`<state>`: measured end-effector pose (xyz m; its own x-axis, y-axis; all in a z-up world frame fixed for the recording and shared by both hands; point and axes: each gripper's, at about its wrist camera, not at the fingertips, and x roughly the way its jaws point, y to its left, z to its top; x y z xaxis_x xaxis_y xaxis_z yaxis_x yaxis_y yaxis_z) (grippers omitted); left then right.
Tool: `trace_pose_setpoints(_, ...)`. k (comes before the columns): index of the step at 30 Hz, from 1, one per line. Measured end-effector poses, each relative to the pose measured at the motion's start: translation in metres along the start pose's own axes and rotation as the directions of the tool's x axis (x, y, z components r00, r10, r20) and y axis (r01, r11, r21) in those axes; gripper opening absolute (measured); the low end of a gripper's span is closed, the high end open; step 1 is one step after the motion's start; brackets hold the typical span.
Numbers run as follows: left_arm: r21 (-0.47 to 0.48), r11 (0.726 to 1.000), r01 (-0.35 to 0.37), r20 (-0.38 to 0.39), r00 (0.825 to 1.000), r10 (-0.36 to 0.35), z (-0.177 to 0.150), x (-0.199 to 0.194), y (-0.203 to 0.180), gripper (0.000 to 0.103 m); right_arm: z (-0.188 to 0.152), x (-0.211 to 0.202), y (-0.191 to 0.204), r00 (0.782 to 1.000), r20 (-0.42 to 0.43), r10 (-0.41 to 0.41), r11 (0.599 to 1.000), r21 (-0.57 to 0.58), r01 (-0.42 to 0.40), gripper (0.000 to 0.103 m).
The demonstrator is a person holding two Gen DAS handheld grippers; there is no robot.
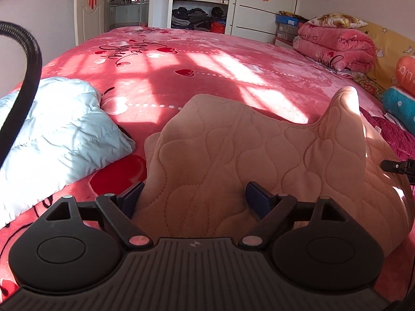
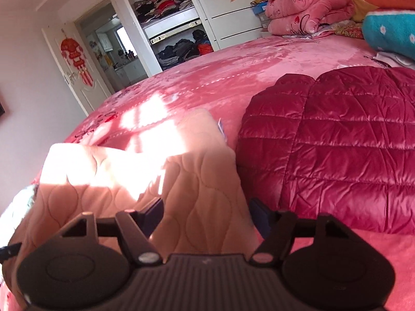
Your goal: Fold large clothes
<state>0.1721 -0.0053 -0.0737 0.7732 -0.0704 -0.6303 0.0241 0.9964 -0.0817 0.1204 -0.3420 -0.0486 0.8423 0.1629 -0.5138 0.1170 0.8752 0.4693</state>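
**Peach quilted garment sitting between both grippers on the pink bed**

A peach quilted garment (image 1: 233, 150) is lying bunched on the pink bed cover (image 1: 181, 72), close to the near edge, with two parts of its far edge rising up in peaks. Sunlight is falling across it in bright patches.

The left gripper (image 1: 198, 197) is sitting over the near part of the garment with its jaws spread wide; the fabric is filling the space between them, and the blue finger pads (image 1: 255, 194) are showing at either side of the cloth. Whether the pads are pressing on the cloth I cannot tell.

The right gripper (image 2: 207, 215) is likewise standing with its jaws spread, and a fold of the same garment (image 2: 197, 186) is running between them. Its left pad (image 2: 153, 210) is lying right against the fabric; the right one is mostly hidden behind the cloth's edge.

To the left of the garment, a light blue padded jacket (image 1: 59, 134) is lying folded on the bed. To its right, a dark red puffer jacket (image 2: 337, 150) is resting just beside it. At the far right corner of the bed, a folded pink blanket (image 1: 337, 44) is sitting stacked, with a teal cushion (image 2: 389, 33) near it. An open wardrobe (image 1: 199, 13) holding piles of clothes is standing beyond the bed.
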Motion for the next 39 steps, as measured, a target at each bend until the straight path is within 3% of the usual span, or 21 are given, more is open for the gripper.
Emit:
trace_pose_setpoints(2,0.013,1.0,-0.013,-0.008,1.0,0.013,0.001,0.005,-0.003,0.097,-0.003,0.004,0.0,1.0,0.002,-0.006,1.0,-0.006,0.006,0.052)
trace_pose_setpoints(5,0.042,0.996,-0.082,0.018,0.997,0.081,0.0,0.004,-0.01,0.073,-0.004,0.006,0.001,1.0,0.014,-0.021,0.999,-0.024,0.022,0.034)
trace_pose_setpoints(7,-0.026,0.994,-0.109,0.039,0.993,0.11,0.001,0.0,-0.006,0.059,-0.003,0.002,0.0,0.999,0.025,-0.031,0.999,-0.023,0.032,0.016)
trace_pose_setpoints(9,-0.092,0.987,-0.129,0.044,0.99,0.133,0.0,-0.001,-0.001,0.058,0.001,-0.004,0.003,0.998,0.046,-0.05,0.998,-0.03,0.051,0.011)
trace_pose_setpoints(12,-0.119,0.977,-0.179,0.07,0.98,0.188,-0.008,-0.009,-0.003,0.058,0.003,-0.005,0.006,0.994,0.054,-0.097,0.993,-0.065,0.101,0.008)
trace_pose_setpoints(14,-0.151,0.971,-0.184,0.073,0.978,0.197,-0.012,-0.014,-0.002,0.058,0.002,-0.004,0.002,0.994,0.044,-0.103,0.993,-0.051,0.106,0.008)
trace_pose_setpoints(19,-0.126,0.98,-0.155,0.092,0.982,0.167,0.002,-0.032,0.005,0.056,-0.001,0.001,0.002,0.994,0.036,-0.104,0.991,-0.076,0.107,0.008)
trace_pose_setpoints(20,-0.11,0.982,-0.155,0.105,0.98,0.167,0.007,-0.038,0.004,0.058,-0.002,0.001,0.004,0.994,0.037,-0.105,0.99,-0.087,0.107,0.008)
trace_pose_setpoints(22,-0.052,0.989,-0.14,0.138,0.98,0.145,0.026,-0.048,-0.004,0.083,-0.001,0.001,0.004,0.995,0.04,-0.096,0.991,-0.091,0.099,0.01)
trace_pose_setpoints(24,0.017,0.994,-0.11,0.135,0.985,0.107,0.04,-0.05,-0.013,0.092,0.0,0.001,0.002,0.995,0.038,-0.087,0.993,-0.071,0.089,0.011)
trace_pose_setpoints(27,0.125,0.989,-0.081,0.088,0.994,0.07,0.055,-0.035,-0.032,0.095,0.002,0.001,0.0,0.996,0.038,-0.077,0.995,-0.053,0.079,0.019)
trace_pose_setpoints(30,0.19,0.979,-0.079,0.015,0.997,0.077,0.063,-0.001,-0.047,0.095,0.003,0.0,0.001,0.997,0.043,-0.066,0.996,-0.053,0.069,0.026)
trace_pose_setpoints(33,0.249,0.963,-0.102,-0.037,0.993,0.114,0.064,0.029,-0.058,0.086,0.001,0.0,0.005,0.997,0.056,-0.06,0.995,-0.078,0.064,0.039)
trace_pose_setpoints(35,0.305,0.946,-0.113,-0.059,0.989,0.137,0.061,0.046,-0.065,0.071,-0.001,0.0,0.014,0.995,0.07,-0.064,0.989,-0.129,0.073,0.045)
trace_pose_setpoints(37,0.312,0.942,-0.12,-0.067,0.987,0.148,0.058,0.053,-0.069,0.042,-0.003,0.001,0.021,0.993,0.092,-0.078,0.979,-0.182,0.094,0.053)
trace_pose_setpoints(39,0.301,0.944,-0.137,-0.057,0.985,0.161,0.057,0.055,-0.068,0.027,-0.006,0.005,0.028,0.992,0.1,-0.073,0.971,-0.221,0.094,0.063)
